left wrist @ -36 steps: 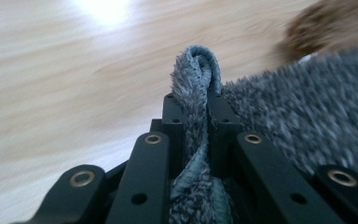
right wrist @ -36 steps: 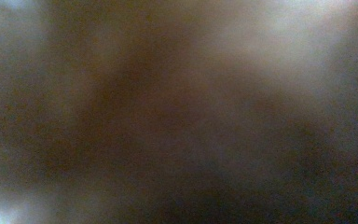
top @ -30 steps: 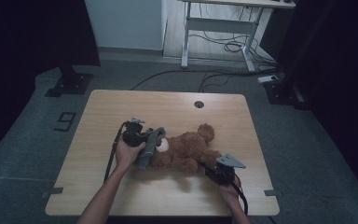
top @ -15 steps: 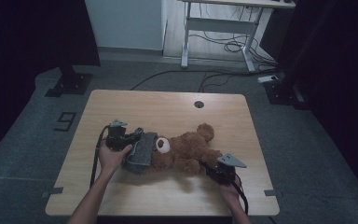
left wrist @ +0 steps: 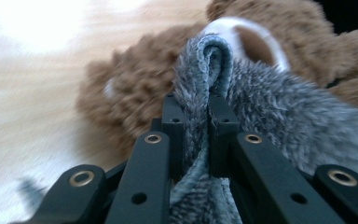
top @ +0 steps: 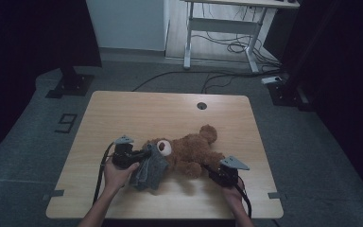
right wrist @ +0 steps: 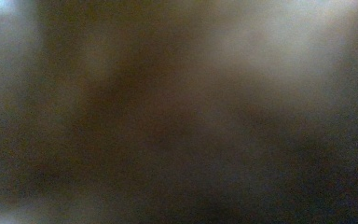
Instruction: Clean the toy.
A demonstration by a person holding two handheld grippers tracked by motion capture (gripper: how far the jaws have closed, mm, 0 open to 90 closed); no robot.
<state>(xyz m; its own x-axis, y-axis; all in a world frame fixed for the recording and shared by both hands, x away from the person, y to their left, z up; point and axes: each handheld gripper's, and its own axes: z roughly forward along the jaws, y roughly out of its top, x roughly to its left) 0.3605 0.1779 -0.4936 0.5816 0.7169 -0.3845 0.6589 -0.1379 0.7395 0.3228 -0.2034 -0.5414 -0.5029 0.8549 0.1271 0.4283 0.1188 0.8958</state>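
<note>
Bear (top: 189, 152) lies on the table (top: 170, 109) near the front edge, the left gripper (left wrist: 196, 121) clamped on a grey cloth (left wrist: 279, 116) by its head, which may slip free; the right gripper (top: 216, 174) touches its leg, state untellable.

Light wooden table (top: 137, 113) on a grey carpeted floor (top: 33, 146) in a dim room.
A small round dark cable hole (top: 202, 105) sits near the tabletop's far edge. A black "9" mark (top: 65, 123) lies on the floor left of the table. A black stand base (top: 71, 86) rests farther back on that side. Beyond stands a white metal desk frame (top: 187, 40) with loose black cables (top: 234, 47) under it, and a pale power strip (top: 272, 79) lies to its right.
</note>
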